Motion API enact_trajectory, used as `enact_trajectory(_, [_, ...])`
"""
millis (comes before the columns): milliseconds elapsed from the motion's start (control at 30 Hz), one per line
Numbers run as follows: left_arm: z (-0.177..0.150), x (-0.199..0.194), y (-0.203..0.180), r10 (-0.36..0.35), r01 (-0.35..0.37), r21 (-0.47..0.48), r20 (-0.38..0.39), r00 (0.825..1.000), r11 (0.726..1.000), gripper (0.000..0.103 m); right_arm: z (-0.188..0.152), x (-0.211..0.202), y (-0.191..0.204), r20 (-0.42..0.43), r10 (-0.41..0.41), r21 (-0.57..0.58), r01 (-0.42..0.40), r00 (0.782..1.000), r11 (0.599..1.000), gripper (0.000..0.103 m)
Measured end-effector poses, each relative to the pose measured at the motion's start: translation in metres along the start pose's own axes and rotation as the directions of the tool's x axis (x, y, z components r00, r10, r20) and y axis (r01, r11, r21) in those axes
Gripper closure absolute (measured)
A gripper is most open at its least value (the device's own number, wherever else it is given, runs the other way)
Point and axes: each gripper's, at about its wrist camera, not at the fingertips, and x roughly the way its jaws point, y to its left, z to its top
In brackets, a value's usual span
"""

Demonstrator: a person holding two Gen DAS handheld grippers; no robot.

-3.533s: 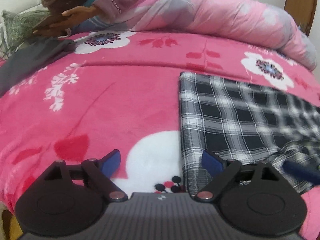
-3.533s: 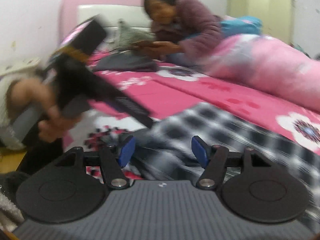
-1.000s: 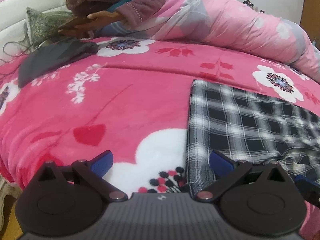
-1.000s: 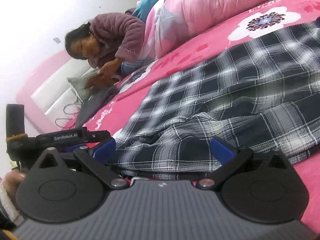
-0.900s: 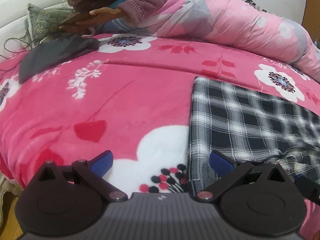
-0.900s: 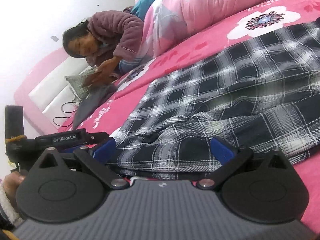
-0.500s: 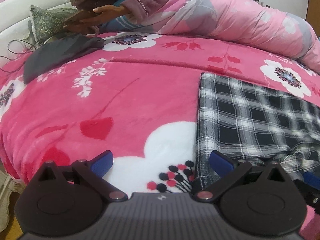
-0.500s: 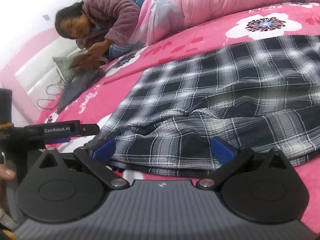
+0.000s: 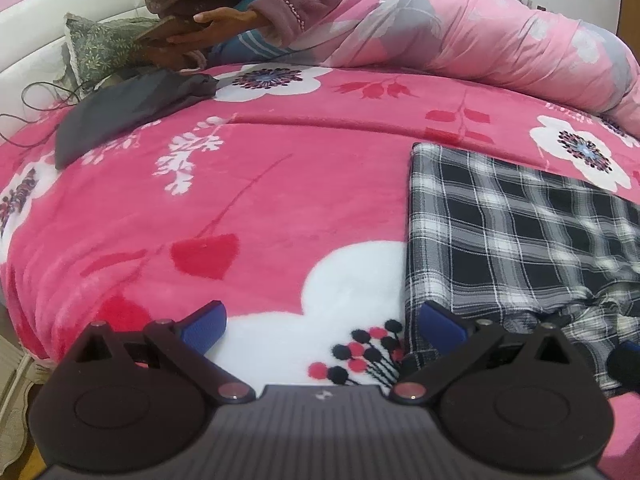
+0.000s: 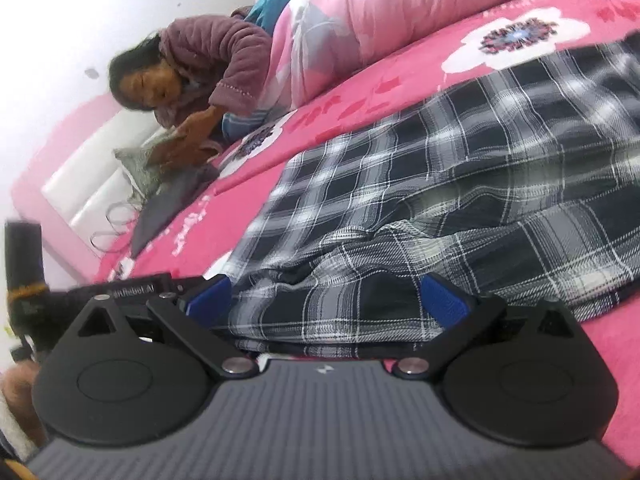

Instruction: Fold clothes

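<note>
Plaid shirt (image 9: 520,232) lies flat on the pink blanket (image 9: 240,208), filling the right half of your left view; your left gripper (image 9: 322,322), fingers spread wide, sits at its lower left corner. Your right gripper (image 10: 326,300), also spread, hovers over the shirt's rumpled near edge

Place: home bedroom
Bed: pink floral blanket (image 9: 280,184), padded headboard (image 9: 36,32)
Bedding: pink quilt (image 9: 500,40), pillow (image 9: 100,48)
Occupant: person (image 10: 192,76) lying at head end
</note>
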Motion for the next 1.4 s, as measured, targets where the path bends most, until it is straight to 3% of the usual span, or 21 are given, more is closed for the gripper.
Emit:
enact_trajectory(100, [0.000, -0.001, 0.006, -0.043, 0.043, -0.006, 0.016, 0.999, 0.999, 0.000, -0.005, 0.005, 0.022, -0.015, -0.105, -0.159, 0.101, 0.994, 0.982, 0.001])
enact_trajectory(233, [0.004, -0.003, 0.025, -0.165, 0.168, -0.051, 0.055, 0.985, 0.984, 0.000, -0.015, -0.001, 0.059, 0.042, -0.127, -0.389, 0.133, 0.991, 0.912, 0.001])
enact_trajectory(333, [0.010, -0.003, 0.036, -0.182, 0.189, -0.093, 0.081, 0.980, 0.978, 0.000, -0.025, -0.006, 0.089, 0.105, -0.061, -0.568, 0.111, 0.993, 0.816, 0.001])
enact_trajectory(467, [0.016, -0.003, 0.044, -0.165, 0.175, -0.111, 0.095, 0.982, 0.978, 0.000, -0.036, 0.016, 0.120, 0.127, -0.071, -0.731, 0.142, 0.989, 0.667, 0.002])
enact_trajectory(700, [0.024, -0.002, 0.048, -0.159, 0.166, -0.072, 0.099, 0.982, 0.983, 0.000, -0.044, 0.063, 0.146, 0.084, -0.070, -0.826, 0.109, 0.994, 0.553, 0.007])
enact_trajectory(767, [0.025, 0.000, 0.050, -0.168, 0.176, -0.074, 0.101, 0.981, 0.982, 0.000, -0.053, 0.073, 0.147, 0.087, -0.112, -0.851, 0.133, 0.990, 0.509, 0.017])
enact_trajectory(900, [0.029, 0.004, 0.054, -0.172, 0.179, -0.064, 0.105, 0.979, 0.982, 0.000, -0.055, 0.070, 0.137, 0.100, -0.159, -0.850, 0.167, 0.982, 0.499, 0.028])
enact_trajectory(1033, [0.033, 0.007, 0.053, -0.181, 0.187, -0.050, 0.110, 0.977, 0.981, 0.000, -0.059, 0.064, 0.131, 0.128, -0.205, -0.868, 0.209, 0.970, 0.449, 0.041])
enact_trajectory(1167, [0.036, 0.011, 0.052, -0.186, 0.192, -0.056, 0.102, 0.977, 0.980, 0.000, -0.064, 0.069, 0.136, 0.135, -0.201, -0.891, 0.208, 0.970, 0.403, 0.053])
enact_trajectory(1333, [0.037, 0.011, 0.055, -0.175, 0.181, -0.056, 0.104, 0.979, 0.982, 0.000, -0.069, 0.057, 0.144, 0.117, -0.141, -0.922, 0.160, 0.983, 0.351, 0.052])
enact_trajectory(1400, [0.036, 0.013, 0.056, -0.175, 0.182, -0.060, 0.102, 0.979, 0.981, 0.000, -0.074, 0.050, 0.143, 0.108, -0.148, -0.942, 0.149, 0.983, 0.302, 0.051])
